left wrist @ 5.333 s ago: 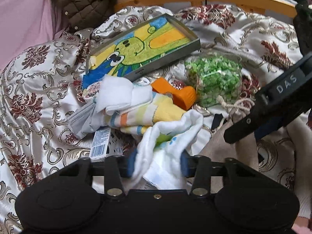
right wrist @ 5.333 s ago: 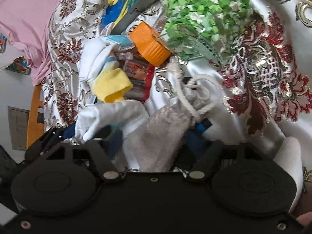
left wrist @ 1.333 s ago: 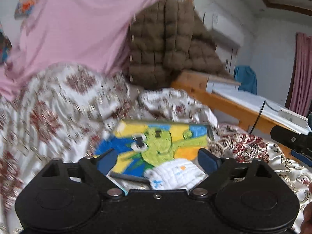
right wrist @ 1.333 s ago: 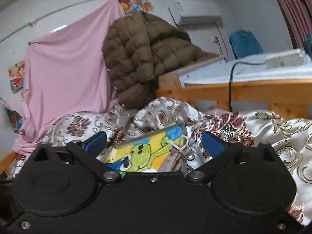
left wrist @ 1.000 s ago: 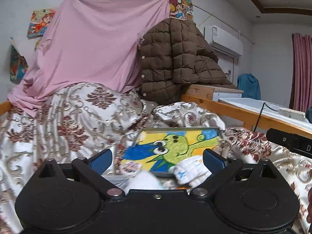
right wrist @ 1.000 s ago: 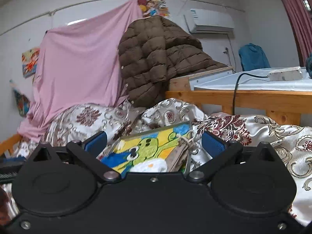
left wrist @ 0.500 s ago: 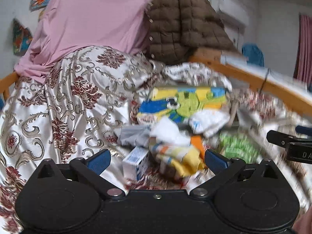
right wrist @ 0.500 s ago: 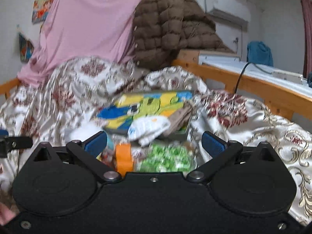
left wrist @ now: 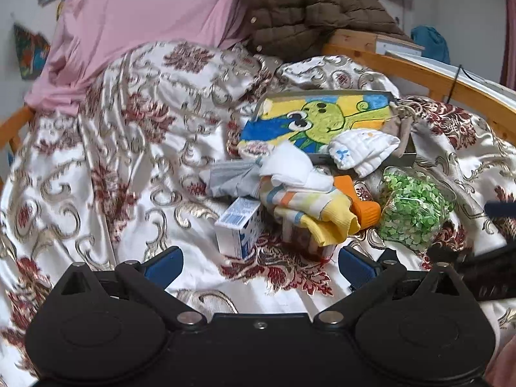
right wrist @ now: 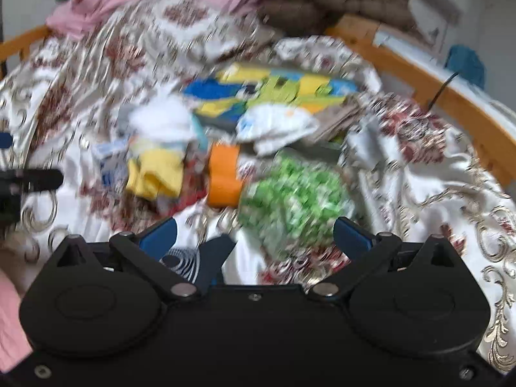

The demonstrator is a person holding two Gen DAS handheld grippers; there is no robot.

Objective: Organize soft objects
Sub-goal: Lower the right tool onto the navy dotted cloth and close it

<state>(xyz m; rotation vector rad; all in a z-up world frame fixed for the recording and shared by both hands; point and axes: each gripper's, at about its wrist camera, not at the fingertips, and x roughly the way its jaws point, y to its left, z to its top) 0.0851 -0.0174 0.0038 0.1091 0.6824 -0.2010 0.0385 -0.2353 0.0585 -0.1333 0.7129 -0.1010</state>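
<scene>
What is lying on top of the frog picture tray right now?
On the frog picture tray, a white cloth bundle sits at its near right corner, with a beige drawstring pouch beside it along the right edge. Whatever lies beneath them is covered.

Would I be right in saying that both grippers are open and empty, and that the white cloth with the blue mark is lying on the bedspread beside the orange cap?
Not quite. Both the left gripper and right gripper are open and empty, but the white cloth lies on the frog-picture box, apart from the orange cap; the left wrist view shows this.
</scene>
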